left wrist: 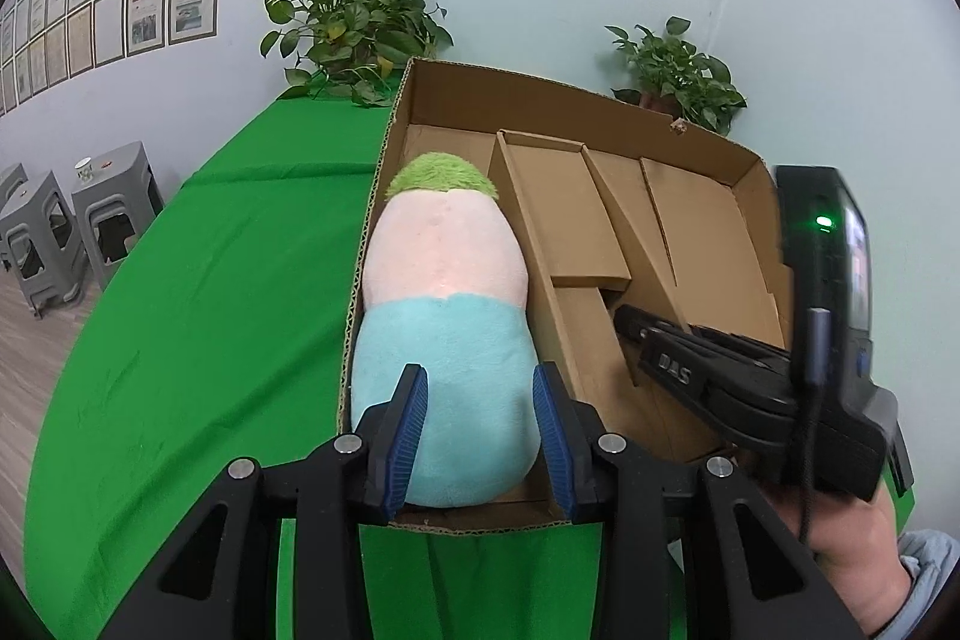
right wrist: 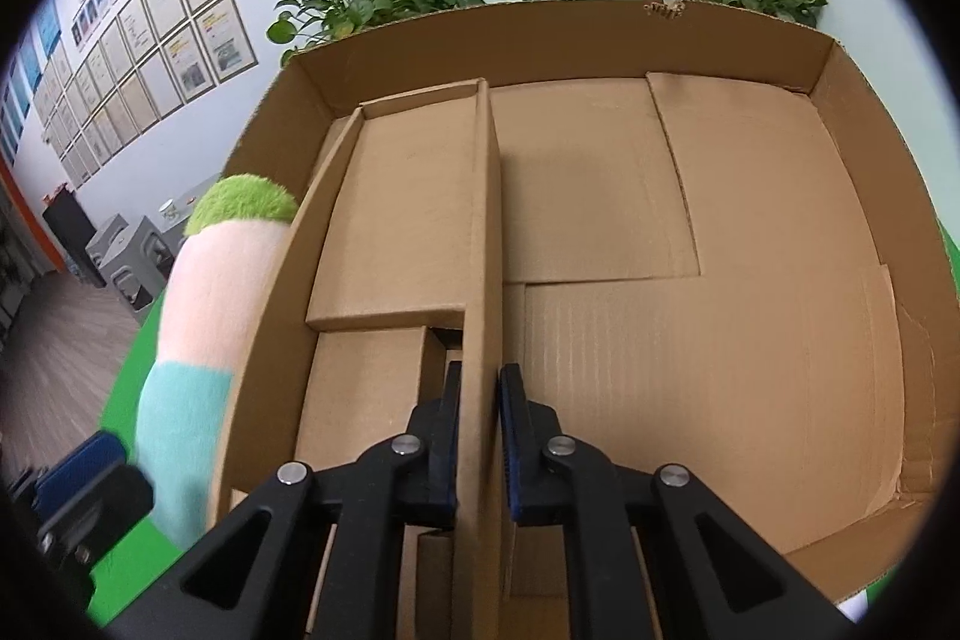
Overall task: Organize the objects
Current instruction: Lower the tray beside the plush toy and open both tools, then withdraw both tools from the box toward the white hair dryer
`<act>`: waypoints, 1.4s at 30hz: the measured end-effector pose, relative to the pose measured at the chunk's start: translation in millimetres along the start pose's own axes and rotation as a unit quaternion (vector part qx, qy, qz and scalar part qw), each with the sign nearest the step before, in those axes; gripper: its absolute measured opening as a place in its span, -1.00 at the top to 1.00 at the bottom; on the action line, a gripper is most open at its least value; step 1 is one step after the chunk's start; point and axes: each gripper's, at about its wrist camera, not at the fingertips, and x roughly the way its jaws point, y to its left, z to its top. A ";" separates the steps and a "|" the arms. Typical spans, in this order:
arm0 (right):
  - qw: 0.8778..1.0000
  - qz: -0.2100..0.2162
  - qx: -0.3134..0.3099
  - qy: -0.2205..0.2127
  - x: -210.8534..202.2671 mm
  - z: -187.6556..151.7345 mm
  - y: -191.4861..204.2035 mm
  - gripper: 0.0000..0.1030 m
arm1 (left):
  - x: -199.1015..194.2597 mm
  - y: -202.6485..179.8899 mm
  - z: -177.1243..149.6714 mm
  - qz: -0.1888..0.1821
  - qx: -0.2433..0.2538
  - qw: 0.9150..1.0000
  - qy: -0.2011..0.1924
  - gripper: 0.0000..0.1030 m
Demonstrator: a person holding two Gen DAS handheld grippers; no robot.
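Plush toy, egg-shaped, with pale blue base, pink middle and green fuzzy tuft: lies lengthwise in the leftmost narrow compartment of the shallow brown cardboard box, tuft toward the far wall, blue end at the near edge. Box sits on the green-cloth tabletop.

Left claw: blue pads spread either side of the blue end, with a sliver of gap showing at each; not squeezing, by the look of it. Judgement: the toy is set down and let go. To finish well, draw the claw straight back along its own line so neither pad drags the soft pile and tips the toy over the low left wall, which it already bulges above.

Upright cardboard divider strip, middle of the box: right claw is pressed together on its near end, one pad on each face, steadying it. The loose inner cardboard tray sits between this strip and the toy's compartment. Judgement: hold the divider upright and do not lean it leftward; thin board will crease under a twist, and it would narrow the toy's slot.

Wide right-hand section of the box: bare cardboard floor, nothing in it.
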 end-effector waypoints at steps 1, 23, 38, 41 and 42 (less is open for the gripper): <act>1.000 0.000 0.005 0.007 3.2 -1.1 -1.5 0.80 | -2.0 0.4 -1.7 0.002 0.002 1.000 0.000 0.32; 0.997 0.009 -0.066 -0.048 -44.4 -12.8 -9.3 -0.57 | -18.3 -39.3 -0.2 0.030 0.061 0.996 -0.049 -0.39; 0.990 0.014 -0.089 -0.106 -123.4 -56.5 -66.9 -0.84 | -65.0 -100.4 -22.7 0.026 0.071 0.991 -0.115 -0.90; 0.990 0.033 -0.095 -0.101 -128.9 -69.5 -74.0 -0.85 | -74.6 -109.7 -33.0 0.030 0.082 0.989 -0.116 -0.95; 0.989 0.038 -0.101 -0.104 -132.6 -74.3 -76.1 -0.85 | -77.5 -110.9 -36.3 0.032 0.082 0.989 -0.117 -0.96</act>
